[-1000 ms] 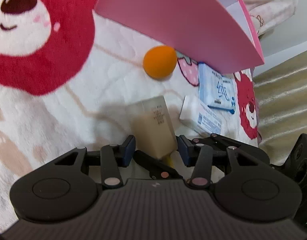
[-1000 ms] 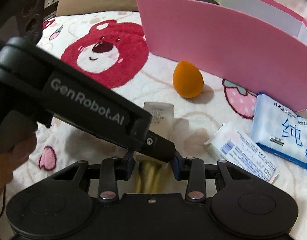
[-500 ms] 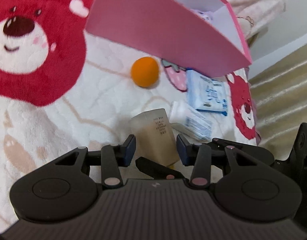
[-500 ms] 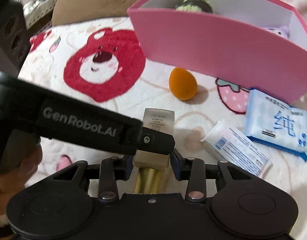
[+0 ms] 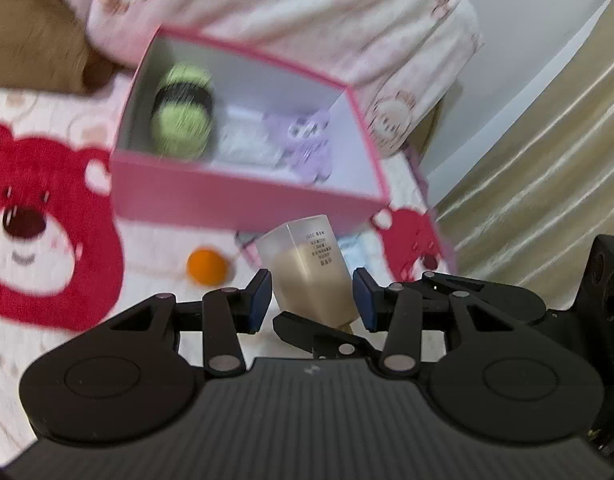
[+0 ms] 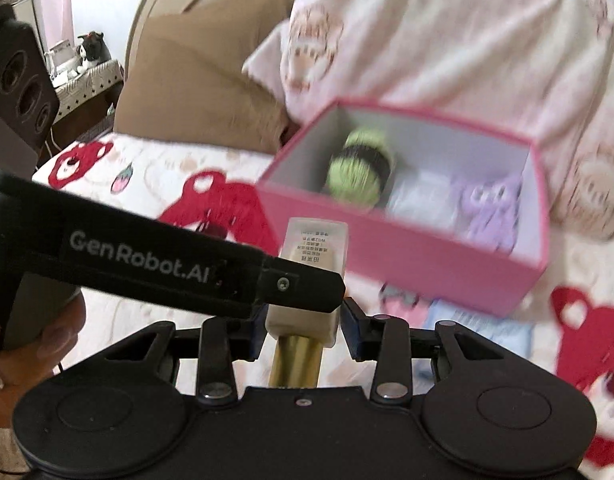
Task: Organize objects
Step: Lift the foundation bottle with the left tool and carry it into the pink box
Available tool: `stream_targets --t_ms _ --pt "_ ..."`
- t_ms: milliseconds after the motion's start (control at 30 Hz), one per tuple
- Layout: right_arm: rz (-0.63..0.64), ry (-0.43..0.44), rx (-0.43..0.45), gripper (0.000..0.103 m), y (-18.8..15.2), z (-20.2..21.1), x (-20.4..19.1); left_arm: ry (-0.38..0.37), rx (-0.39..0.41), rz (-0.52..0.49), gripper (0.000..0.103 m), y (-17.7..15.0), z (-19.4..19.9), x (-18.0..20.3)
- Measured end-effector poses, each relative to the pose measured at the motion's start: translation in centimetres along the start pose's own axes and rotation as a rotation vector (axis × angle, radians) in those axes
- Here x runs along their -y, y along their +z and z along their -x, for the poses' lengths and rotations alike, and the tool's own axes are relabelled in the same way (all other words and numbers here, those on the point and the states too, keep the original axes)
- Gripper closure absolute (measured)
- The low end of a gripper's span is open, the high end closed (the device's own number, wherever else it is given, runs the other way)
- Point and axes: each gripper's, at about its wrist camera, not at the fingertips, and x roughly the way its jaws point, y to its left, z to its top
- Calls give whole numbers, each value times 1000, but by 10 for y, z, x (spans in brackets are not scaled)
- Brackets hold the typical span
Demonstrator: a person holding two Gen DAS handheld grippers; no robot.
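A frosted beige bottle (image 5: 313,270) with a gold cap (image 6: 297,360) is held in the air between both grippers, in front of an open pink box (image 5: 243,192). My left gripper (image 5: 311,296) has its pads on both sides of the bottle. My right gripper (image 6: 303,322) is shut on the bottle (image 6: 313,276) near the cap. The left gripper's finger crosses in front of the bottle in the right wrist view. The pink box (image 6: 407,256) holds a green and black striped toy (image 6: 357,168), a white packet and a purple plush (image 6: 491,208).
An orange egg-shaped sponge (image 5: 206,266) lies on the white bear-print blanket (image 5: 47,240) in front of the box. A blue tissue pack (image 6: 475,320) lies by the box. A brown pillow (image 6: 195,92) and a pink quilt (image 6: 447,40) are behind it.
Both grippers have lifted the bottle off the blanket and risen, so the inside of the pink box now shows. The blanket, sponge and packs have dropped lower and farther away.
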Motion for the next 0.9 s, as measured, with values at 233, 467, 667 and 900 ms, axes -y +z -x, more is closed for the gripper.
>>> stream_targets --t_ms 233,467,667,900 --pt "35 -87 65 62 57 11 35 -26 43 -50 60 61 -13 33" --pt "22 -147 34 63 99 -15 80 -12 51 -45 60 112 -61 48" --pt "-33 -167 38 63 114 -59 121 -45 25 -22 60 145 -116 28" --pt "-157 -182 -22 63 101 -110 151 -42 -75 -8 61 151 -180 3"
